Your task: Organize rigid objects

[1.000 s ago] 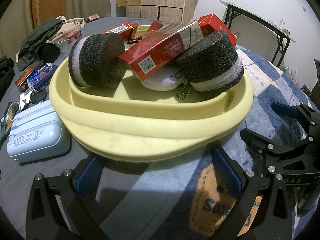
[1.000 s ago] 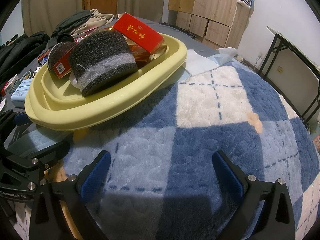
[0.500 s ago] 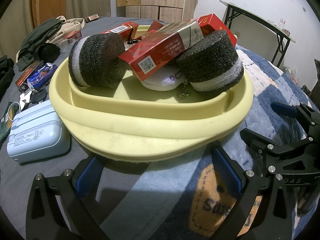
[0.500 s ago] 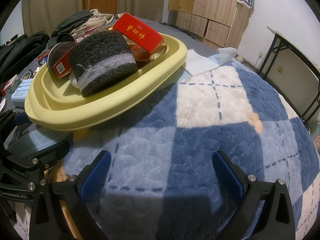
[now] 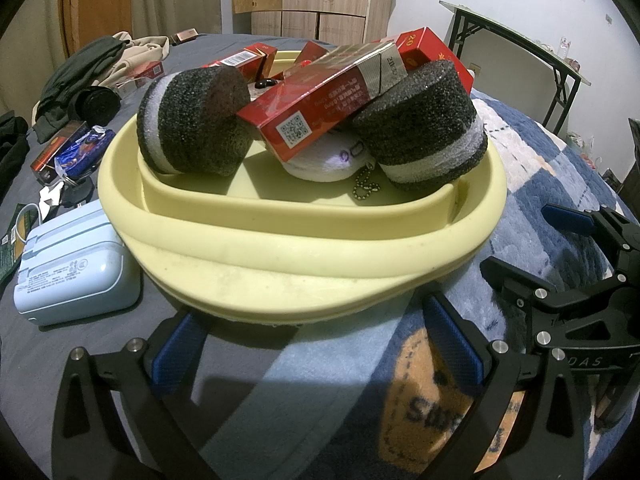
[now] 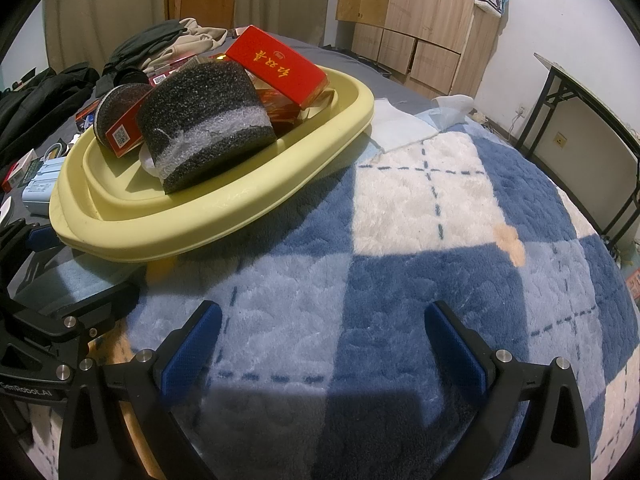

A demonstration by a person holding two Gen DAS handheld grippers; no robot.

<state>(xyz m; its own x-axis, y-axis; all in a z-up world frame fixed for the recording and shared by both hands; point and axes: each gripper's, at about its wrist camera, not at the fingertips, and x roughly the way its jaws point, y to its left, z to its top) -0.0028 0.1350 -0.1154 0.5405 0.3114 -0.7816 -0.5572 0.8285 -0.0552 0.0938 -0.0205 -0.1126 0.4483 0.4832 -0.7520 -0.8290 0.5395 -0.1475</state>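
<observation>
A pale yellow basin (image 5: 280, 256) (image 6: 224, 208) sits on the bed and holds two black foam cylinders (image 5: 192, 120) (image 5: 424, 128) (image 6: 208, 120), red cartons (image 5: 320, 100) (image 6: 276, 66), a white round item (image 5: 324, 162) and a small bead chain (image 5: 366, 186). My left gripper (image 5: 316, 344) is open, empty, just short of the basin's near rim. My right gripper (image 6: 324, 340) is open too, over the blue and white checked blanket (image 6: 420, 208), right of the basin. Each gripper shows in the other's view, the right one (image 5: 580, 264) and the left one (image 6: 48, 308).
A light blue case (image 5: 68, 272) lies left of the basin. Farther left are a red box (image 5: 54, 148), a blue wrapper (image 5: 80, 152), a black round item (image 5: 94, 104) and heaped clothes (image 5: 96, 64). Wooden cabinets (image 6: 416, 12) and a black-framed folding table (image 6: 588, 100) stand behind.
</observation>
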